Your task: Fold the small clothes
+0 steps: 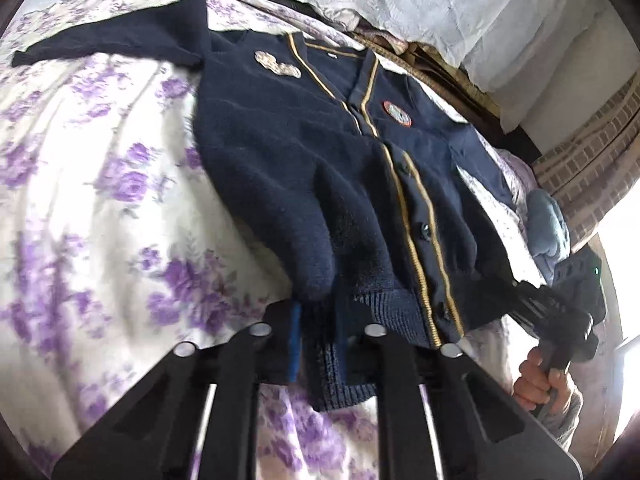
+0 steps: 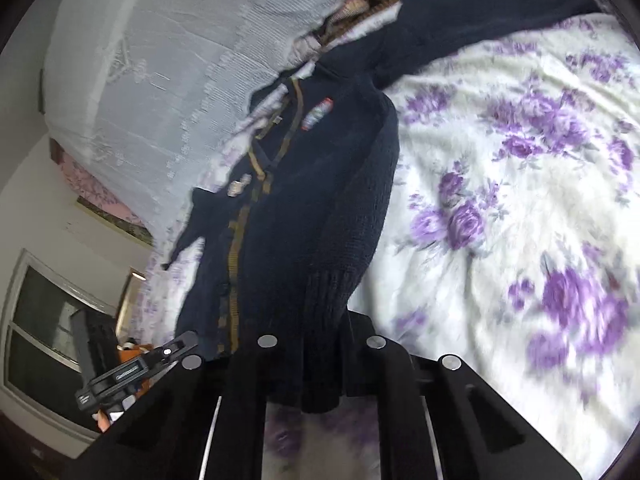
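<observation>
Over the floral bedspread (image 1: 100, 200), both grippers' fingers (image 1: 320, 344) (image 2: 320, 360) clamp the navy cardigan's (image 1: 280, 160) ribbed hem (open bedding alongside).

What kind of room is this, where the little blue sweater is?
Most likely a bedroom. The navy cardigan lies on what looks like a bed, on a soft cover with purple flowers. Behind it hangs a white lace cloth, and a window shows off to one side.

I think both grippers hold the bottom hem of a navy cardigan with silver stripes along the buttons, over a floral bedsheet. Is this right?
Not quite: the stripes along the buttons of the cardigan are gold-yellow, not silver, as the left wrist view shows. The rest holds.
</observation>
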`<state>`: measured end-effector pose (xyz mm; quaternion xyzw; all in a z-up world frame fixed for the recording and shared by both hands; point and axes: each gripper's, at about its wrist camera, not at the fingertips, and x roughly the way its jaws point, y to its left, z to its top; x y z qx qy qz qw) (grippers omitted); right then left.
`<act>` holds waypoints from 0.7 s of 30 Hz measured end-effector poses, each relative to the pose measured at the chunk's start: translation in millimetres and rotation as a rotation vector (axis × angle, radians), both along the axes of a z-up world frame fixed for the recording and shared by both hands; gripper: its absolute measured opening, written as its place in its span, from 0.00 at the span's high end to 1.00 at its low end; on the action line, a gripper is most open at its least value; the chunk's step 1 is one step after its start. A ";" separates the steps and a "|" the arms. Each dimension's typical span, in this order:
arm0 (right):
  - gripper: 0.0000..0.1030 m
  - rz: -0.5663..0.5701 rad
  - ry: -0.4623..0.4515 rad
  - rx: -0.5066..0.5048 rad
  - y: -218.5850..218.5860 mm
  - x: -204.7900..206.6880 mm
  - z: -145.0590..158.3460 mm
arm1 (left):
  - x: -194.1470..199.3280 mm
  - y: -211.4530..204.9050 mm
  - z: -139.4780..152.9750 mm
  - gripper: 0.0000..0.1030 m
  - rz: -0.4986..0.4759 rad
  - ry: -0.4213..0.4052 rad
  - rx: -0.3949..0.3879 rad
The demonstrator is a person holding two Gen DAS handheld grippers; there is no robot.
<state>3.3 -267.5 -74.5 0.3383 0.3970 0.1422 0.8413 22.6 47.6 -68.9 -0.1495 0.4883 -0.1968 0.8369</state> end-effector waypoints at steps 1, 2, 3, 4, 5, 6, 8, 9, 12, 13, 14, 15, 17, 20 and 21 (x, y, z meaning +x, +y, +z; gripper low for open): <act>0.88 0.006 -0.019 0.005 2.1 -5.9 5.1 | -5.5 3.5 6.7 0.90 0.002 -0.015 -0.001; 0.88 0.018 -0.043 -0.002 6.2 -15.3 11.9 | -13.5 8.0 17.5 0.90 0.005 -0.048 0.016; 0.88 0.033 -0.054 -0.013 9.7 -24.7 16.0 | -19.5 12.7 22.3 0.90 0.002 -0.064 0.029; 0.88 0.056 -0.047 -0.023 13.5 -33.7 16.0 | -25.0 17.1 25.9 0.90 -0.009 -0.070 0.038; 0.88 0.074 -0.030 -0.039 16.4 -39.2 13.0 | -29.6 20.4 25.7 0.90 -0.028 -0.060 0.041; 0.88 0.092 -0.003 -0.068 19.6 -44.3 6.5 | -32.4 22.9 19.7 0.90 -0.046 -0.032 0.052; 0.88 0.099 0.059 -0.113 20.9 -46.8 -10.0 | -32.3 24.1 -2.7 0.88 -0.055 0.040 0.090; 0.87 0.103 0.069 -0.120 19.9 -46.3 -13.8 | -31.7 24.9 -15.4 0.84 -0.055 0.067 0.098; 0.69 0.088 0.056 -0.210 18.6 -47.2 6.9 | -34.5 31.6 -1.9 0.81 -0.033 0.036 0.094; 0.64 0.071 0.026 -0.299 18.5 -50.4 18.8 | -35.6 33.2 7.6 0.81 -0.029 0.012 0.108; 0.63 0.055 0.008 -0.357 18.1 -51.1 26.2 | -36.8 33.6 18.7 0.81 -0.021 -0.025 0.136; 0.62 0.028 -0.011 -0.413 14.8 -49.8 35.8 | -36.8 32.3 32.3 0.77 -0.007 -0.076 0.188; 0.61 0.004 -0.029 -0.394 4.5 -36.4 49.3 | -28.1 24.0 51.9 0.66 0.010 -0.138 0.257; 0.61 -0.005 -0.058 -0.320 1.0 0.5 70.4 | 10.2 5.9 70.7 0.65 0.043 -0.145 0.257; 0.61 0.007 -0.071 -0.310 7.4 14.3 74.8 | 27.4 -4.8 74.0 0.65 0.045 -0.127 0.242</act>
